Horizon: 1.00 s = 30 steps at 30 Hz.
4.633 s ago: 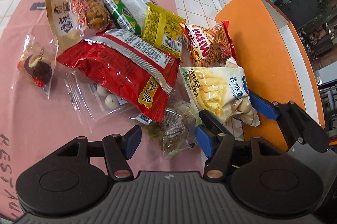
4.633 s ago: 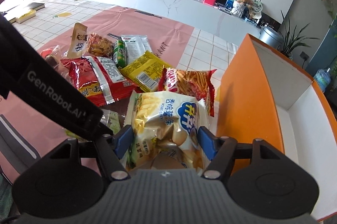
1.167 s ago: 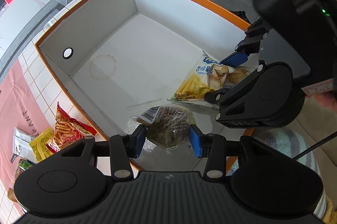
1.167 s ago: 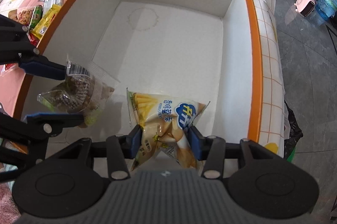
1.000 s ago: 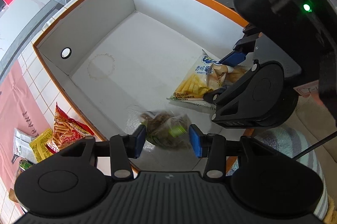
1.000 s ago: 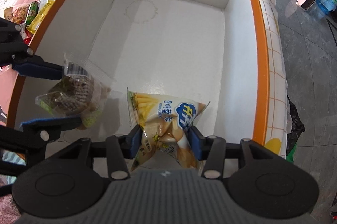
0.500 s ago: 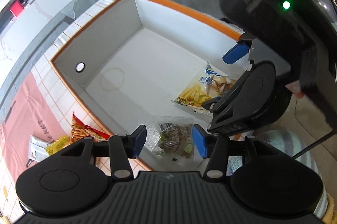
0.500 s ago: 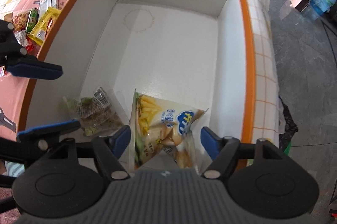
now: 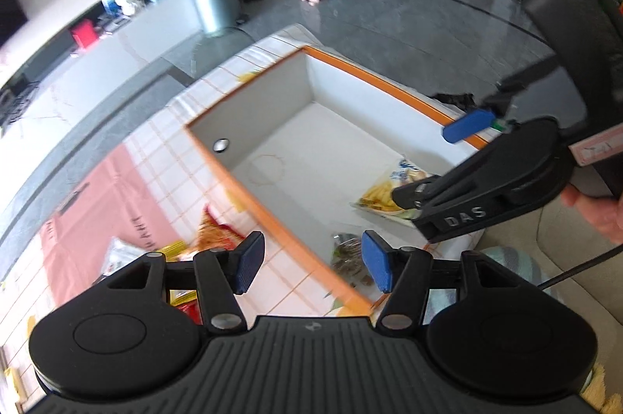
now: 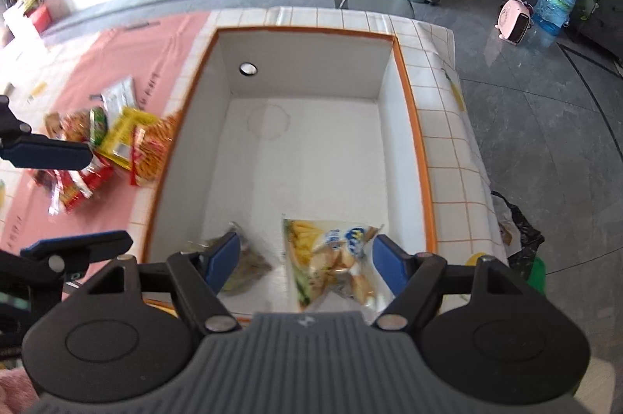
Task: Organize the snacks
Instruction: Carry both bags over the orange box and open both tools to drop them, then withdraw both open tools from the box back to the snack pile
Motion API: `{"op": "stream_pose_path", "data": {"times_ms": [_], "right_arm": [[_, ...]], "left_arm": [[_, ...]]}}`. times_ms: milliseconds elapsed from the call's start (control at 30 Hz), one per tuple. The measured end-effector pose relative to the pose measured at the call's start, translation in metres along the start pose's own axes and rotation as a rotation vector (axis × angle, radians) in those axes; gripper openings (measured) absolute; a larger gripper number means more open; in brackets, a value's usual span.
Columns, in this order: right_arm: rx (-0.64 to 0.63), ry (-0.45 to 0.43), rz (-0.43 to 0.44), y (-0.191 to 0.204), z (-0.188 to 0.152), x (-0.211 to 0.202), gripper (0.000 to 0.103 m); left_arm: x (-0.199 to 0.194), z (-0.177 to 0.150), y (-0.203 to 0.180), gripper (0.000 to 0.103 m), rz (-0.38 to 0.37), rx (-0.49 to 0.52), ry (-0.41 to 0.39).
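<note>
Two snack packets lie on the white floor of the orange-rimmed white box, both at its near end: a yellow-and-blue bag of potato sticks and, just beside it, a clear pouch of dark brown snacks. Both grippers hang above the box with nothing in them. On the right gripper the jaws stand wide over the two packets; the left gripper also has its jaws wide, above the box's orange edge. More snacks, a red packet, a yellow one and an orange-striped bag, are piled on the pink-and-white tiled counter outside the box's left wall.
</note>
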State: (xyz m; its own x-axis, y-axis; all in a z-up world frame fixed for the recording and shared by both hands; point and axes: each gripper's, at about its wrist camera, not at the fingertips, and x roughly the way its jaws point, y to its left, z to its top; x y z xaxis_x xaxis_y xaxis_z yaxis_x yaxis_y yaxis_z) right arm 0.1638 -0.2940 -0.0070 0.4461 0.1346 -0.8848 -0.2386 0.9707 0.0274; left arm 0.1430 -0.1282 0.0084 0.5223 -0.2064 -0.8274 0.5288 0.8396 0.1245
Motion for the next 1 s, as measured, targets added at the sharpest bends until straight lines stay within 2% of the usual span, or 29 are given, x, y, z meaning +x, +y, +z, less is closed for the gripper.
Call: {"op": "stream_pose_path", "data": {"times_ms": [300,467,567,800,1000], "right_arm": [[0.168,-0.142,0.077,0.038,-0.031,-0.028,0.074],[0.179,-0.207,0.071,0.074,-0.047,-0.038,0.075],[0.161,-0.241,0.062,0.099,-0.055,-0.042,0.081],[0.142,-0.217,0.115,0.145,-0.067,-0.023,0.081],[0.092,-0.182,0.146,0.176,-0.07,0.0,0.08]], "left_arm": [[-0.049,-0.044,0.033,0.071,0.085,-0.181,-0.11],[-0.067,-0.075,0.051,0.071,0.124,-0.268,-0.117],[-0.073,-0.094,0.064,0.071,0.116,-0.326,-0.102],[-0.091,-0.135,0.101,0.072,0.142,-0.421,-0.09],[-0.089,-0.157,0.127,0.074,0.142,-0.467,-0.07]]}}
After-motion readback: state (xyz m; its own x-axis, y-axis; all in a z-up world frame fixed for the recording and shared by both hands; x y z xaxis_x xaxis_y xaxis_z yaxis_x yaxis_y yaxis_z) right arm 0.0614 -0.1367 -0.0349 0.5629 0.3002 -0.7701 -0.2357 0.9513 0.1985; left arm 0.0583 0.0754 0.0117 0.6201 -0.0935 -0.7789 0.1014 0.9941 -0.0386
